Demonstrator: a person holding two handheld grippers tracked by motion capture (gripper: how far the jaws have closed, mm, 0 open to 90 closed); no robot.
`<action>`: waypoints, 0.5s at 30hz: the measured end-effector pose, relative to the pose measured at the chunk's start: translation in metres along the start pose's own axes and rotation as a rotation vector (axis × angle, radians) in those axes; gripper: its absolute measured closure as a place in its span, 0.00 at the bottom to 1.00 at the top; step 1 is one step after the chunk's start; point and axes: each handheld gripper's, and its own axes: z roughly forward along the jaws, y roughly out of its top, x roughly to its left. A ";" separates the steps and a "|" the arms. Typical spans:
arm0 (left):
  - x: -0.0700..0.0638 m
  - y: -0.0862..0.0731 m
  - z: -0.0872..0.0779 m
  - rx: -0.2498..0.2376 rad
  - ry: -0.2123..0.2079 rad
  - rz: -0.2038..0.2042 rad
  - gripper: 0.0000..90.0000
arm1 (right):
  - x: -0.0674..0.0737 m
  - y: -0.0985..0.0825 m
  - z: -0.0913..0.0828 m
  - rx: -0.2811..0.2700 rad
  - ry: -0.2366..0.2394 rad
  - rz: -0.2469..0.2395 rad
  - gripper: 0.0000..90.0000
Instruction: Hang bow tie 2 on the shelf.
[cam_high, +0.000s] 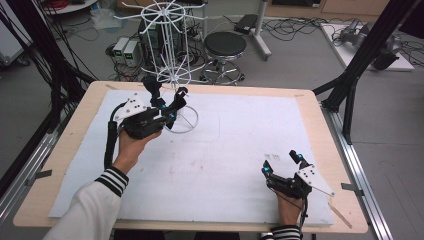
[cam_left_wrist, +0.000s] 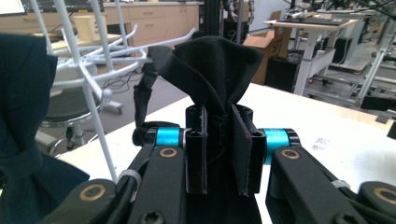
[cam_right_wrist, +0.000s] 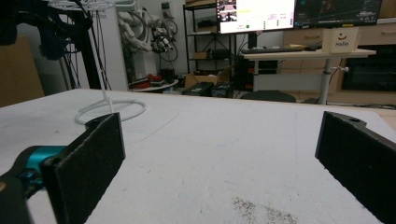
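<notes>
A: We begin with the surroundings: a lab floor strewn with cables, a round black stool (cam_high: 225, 44) beyond the far edge, and a pale wooden table (cam_high: 310, 107) covered by a white foam sheet (cam_high: 240, 150).

B: Confirmed. We note a white wire display rack with radiating hooks (cam_high: 172, 40) standing on a ring base at the sheet's far left part.

A: We record the left gripper (cam_high: 167, 107) raised beside that rack, its jaws pressed together on a black cloth pouch (cam_left_wrist: 217, 70). In the left gripper view the gathered neck of the pouch sits pinched between the pads (cam_left_wrist: 197, 140), and the cloth flares out above the tips.

B: Agreed. The rack's white post and hooks stand just left of those jaws in that view. A second dark cloth item (cam_left_wrist: 23, 116) hangs close at the far left; we cannot tell what it is.

A: The right gripper (cam_high: 282, 162) rests low on the sheet, well apart from the rack, jaws spread wide with nothing between them.

B: The right gripper view shows bare foam between its pads (cam_right_wrist: 91, 163).
</notes>
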 end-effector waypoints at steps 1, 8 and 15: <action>0.001 -0.001 0.000 0.001 0.005 -0.007 0.85 | 0.000 0.000 0.000 0.000 0.001 0.002 0.01; 0.002 -0.008 0.004 0.017 0.057 -0.030 0.85 | 0.000 0.000 0.000 0.000 0.000 0.001 0.01; 0.004 -0.010 0.005 0.040 0.065 -0.039 0.85 | 0.000 0.000 0.000 0.000 0.000 0.001 0.01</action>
